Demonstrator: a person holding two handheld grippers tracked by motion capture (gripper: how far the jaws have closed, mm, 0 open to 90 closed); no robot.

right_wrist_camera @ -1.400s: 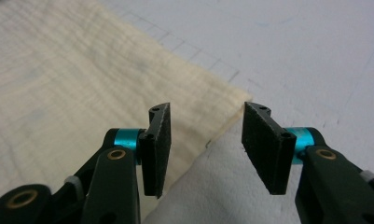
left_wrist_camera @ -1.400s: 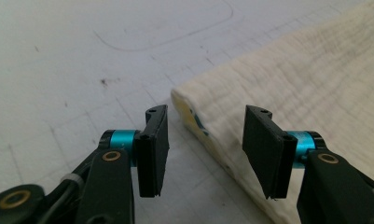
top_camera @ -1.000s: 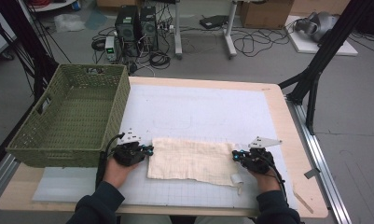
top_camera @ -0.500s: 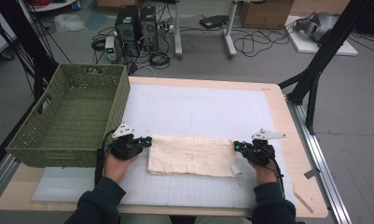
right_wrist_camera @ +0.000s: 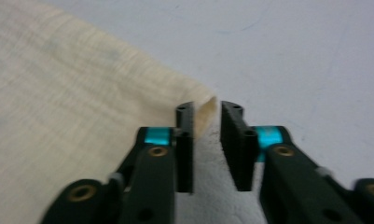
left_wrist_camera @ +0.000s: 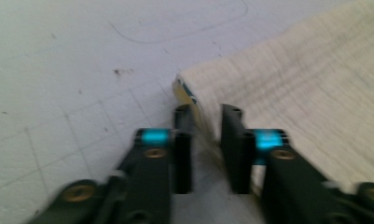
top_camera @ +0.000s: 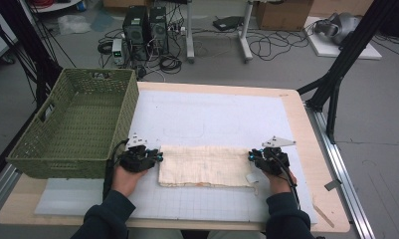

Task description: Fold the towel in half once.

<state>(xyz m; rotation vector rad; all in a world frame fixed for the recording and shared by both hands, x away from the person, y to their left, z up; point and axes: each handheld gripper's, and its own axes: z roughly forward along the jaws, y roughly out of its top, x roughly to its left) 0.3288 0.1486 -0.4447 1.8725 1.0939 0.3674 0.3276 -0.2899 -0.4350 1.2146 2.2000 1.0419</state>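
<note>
**Item: folded cream cloth, one piece, on the work mat**

Location. The cloth (top_camera: 205,167) lies flat as a long folded rectangle on the white gridded mat (top_camera: 212,119), toward the person's edge of the table, between the two hands. A green woven basket (top_camera: 77,127) stands just left of it, near but apart.

Material, as judged. Thin woven cotton with a crinkled, gauzy surface; light, limp and soft, not fragile and not slippery. It should drape the moment it leaves the mat and will keep no shape of its own, so a one-point lift would let the fold fall open. A small label with blue print sits at the corner seen in the left gripper view (left_wrist_camera: 184,89).

Tongs, state.
- Left gripper (left_wrist_camera: 208,116): jaws parted to a narrow gap, having just been opening; the cloth's edge runs up between them, and the pads do not appear to press on it (the picture is blurred, so a light contact cannot be ruled out).
- Right gripper (right_wrist_camera: 208,112): jaws likewise parted to a narrow gap after just opening; the far corner (right_wrist_camera: 207,108) of the cloth stands between the tips, loose rather than pinched.

Where to take hold. Best at the two short ends, both at once, biting through all layers at the corners nearest each gripper, so the fold stays together and the weight hangs evenly.
</note>
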